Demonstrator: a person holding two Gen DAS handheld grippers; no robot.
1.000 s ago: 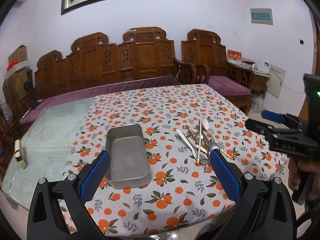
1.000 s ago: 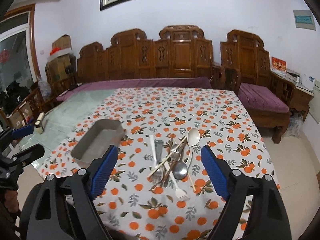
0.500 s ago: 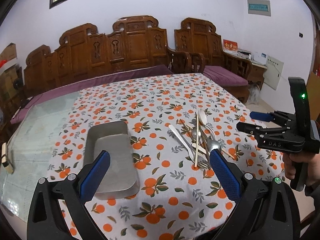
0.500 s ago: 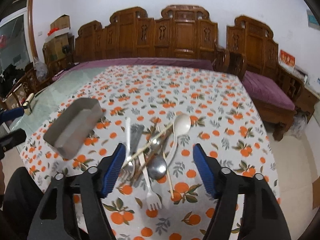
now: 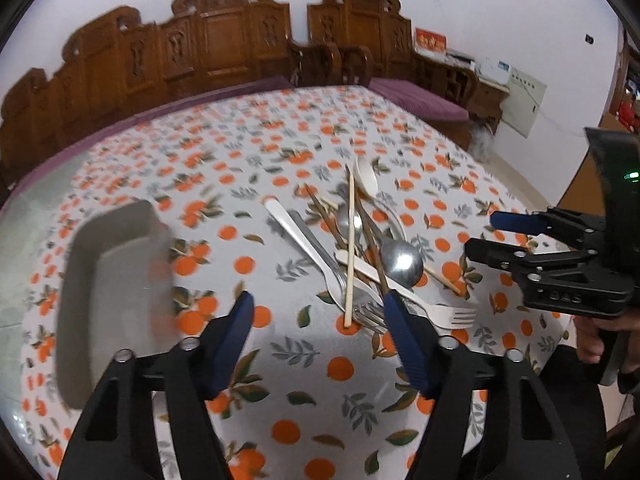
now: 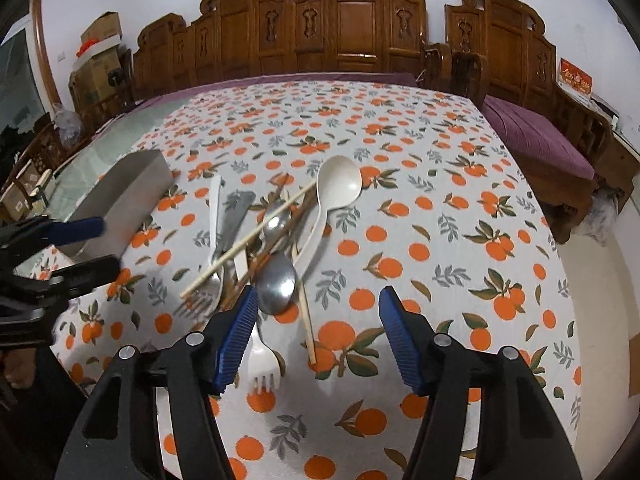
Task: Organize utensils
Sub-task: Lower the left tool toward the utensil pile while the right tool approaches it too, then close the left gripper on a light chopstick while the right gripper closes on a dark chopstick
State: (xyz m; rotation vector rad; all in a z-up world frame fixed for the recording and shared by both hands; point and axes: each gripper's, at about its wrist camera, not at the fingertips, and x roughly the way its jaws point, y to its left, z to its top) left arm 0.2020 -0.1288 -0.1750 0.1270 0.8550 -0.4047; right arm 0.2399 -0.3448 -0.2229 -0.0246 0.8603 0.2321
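Closing in on the heap of utensils (image 6: 268, 248), both grippers now sit much lower and nearer the orange-print tablecloth (image 6: 440, 208) than a second ago, when the whole table and the wall above it filled each view. The left gripper (image 5: 318, 320) was spread to its widest then; its jaws are now closing, about half open, with only bare cloth and the near tips of the metal forks (image 5: 370, 314) between them, nothing gripped. The right gripper (image 6: 316, 312) is narrowing too, more gently, and holds nothing; its left pad hangs just over the white plastic fork (image 6: 262, 364), with the steel spoon (image 6: 276, 284) just beyond it.

Everything else has stayed put relative to the heap: the white spoon (image 6: 338, 180) lies at its far end, a pale chopstick (image 6: 248, 240) slants across the top, and the metal tray (image 5: 112, 292) stands empty well to the left of the heap, blurred in the left wrist view.

Judged from this, the approach is ending and a first pick is being set up; no utensil has reached the tray yet, so the sorting is wholly ahead.
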